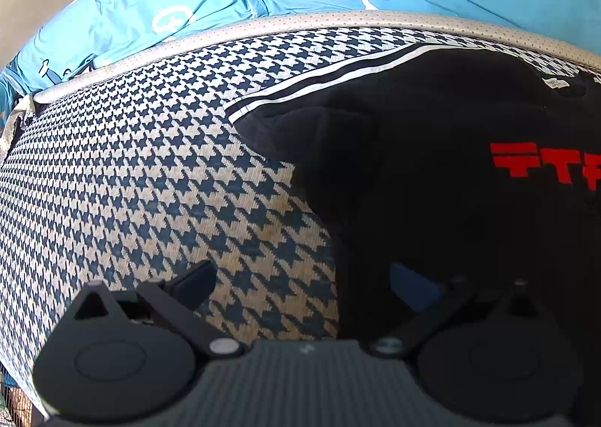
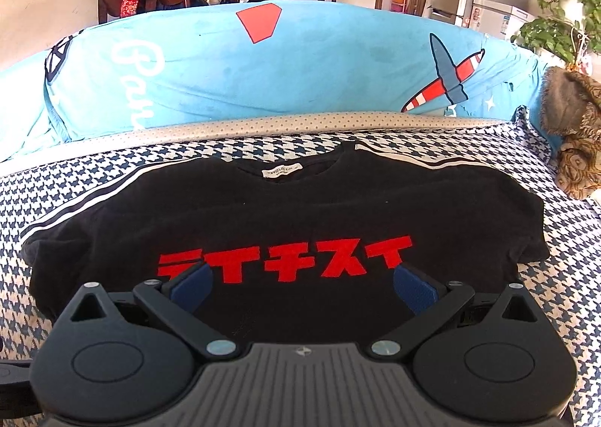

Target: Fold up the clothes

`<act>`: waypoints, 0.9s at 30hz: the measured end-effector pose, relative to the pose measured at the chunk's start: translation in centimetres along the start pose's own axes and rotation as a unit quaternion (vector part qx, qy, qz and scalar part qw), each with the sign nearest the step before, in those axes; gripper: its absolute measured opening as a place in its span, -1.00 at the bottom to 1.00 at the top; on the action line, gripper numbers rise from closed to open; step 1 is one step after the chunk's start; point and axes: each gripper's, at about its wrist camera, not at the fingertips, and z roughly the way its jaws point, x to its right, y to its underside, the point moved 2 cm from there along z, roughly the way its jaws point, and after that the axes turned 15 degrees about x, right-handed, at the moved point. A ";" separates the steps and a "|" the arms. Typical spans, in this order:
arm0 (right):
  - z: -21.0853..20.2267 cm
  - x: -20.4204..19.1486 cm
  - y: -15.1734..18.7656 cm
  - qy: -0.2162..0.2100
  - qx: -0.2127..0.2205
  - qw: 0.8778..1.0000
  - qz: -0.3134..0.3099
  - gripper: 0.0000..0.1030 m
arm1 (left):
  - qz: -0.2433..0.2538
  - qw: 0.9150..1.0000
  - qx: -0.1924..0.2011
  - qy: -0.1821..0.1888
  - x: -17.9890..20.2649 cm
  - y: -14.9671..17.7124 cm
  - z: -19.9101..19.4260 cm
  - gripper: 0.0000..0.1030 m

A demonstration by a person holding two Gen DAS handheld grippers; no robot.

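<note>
Black T-shirt (image 2: 285, 216) lies spread flat, front up, on the houndstooth seat cover (image 2: 94, 171). Collar sits toward 12 o'clock with a white neck label (image 2: 281, 172) showing; red block lettering (image 2: 285, 261) runs across the chest. White stripes edge the shoulder line on both sides. Behind the seat, at 12 o'clock, stands a blue cushion (image 2: 300, 62) with a red patch and a plane motif. A brown fur item (image 2: 574, 134) rests at 3 o'clock on the seat's edge.

Right gripper (image 2: 302, 286): held low and level over the shirt's lower front, aimed along the garment toward the collar. Jaws stand wide apart, blue pads (image 2: 415, 288) flanking the lettering at 5 and 7 o'clock. Nothing lies between them.

Left gripper (image 1: 304, 282): angled down close to the seat at the shirt's left side. In the left wrist view the T-shirt (image 1: 450, 164) fills the 3 o'clock half, its sleeve (image 1: 300, 126) reaching toward 10 o'clock over the cover (image 1: 131, 182). Jaws are spread wide; the left finger hangs over bare houndstooth, the right finger (image 1: 413, 286) over black fabric. The shirt's edge runs between them. No cloth is pinched. Whether the fingertips touch the surface cannot be determined.
</note>
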 end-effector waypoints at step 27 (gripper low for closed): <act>-0.2 -0.1 0.0 0.012 0.006 1.000 -0.004 1.00 | 0.002 1.000 0.000 -0.001 0.1 0.0 0.0 1.00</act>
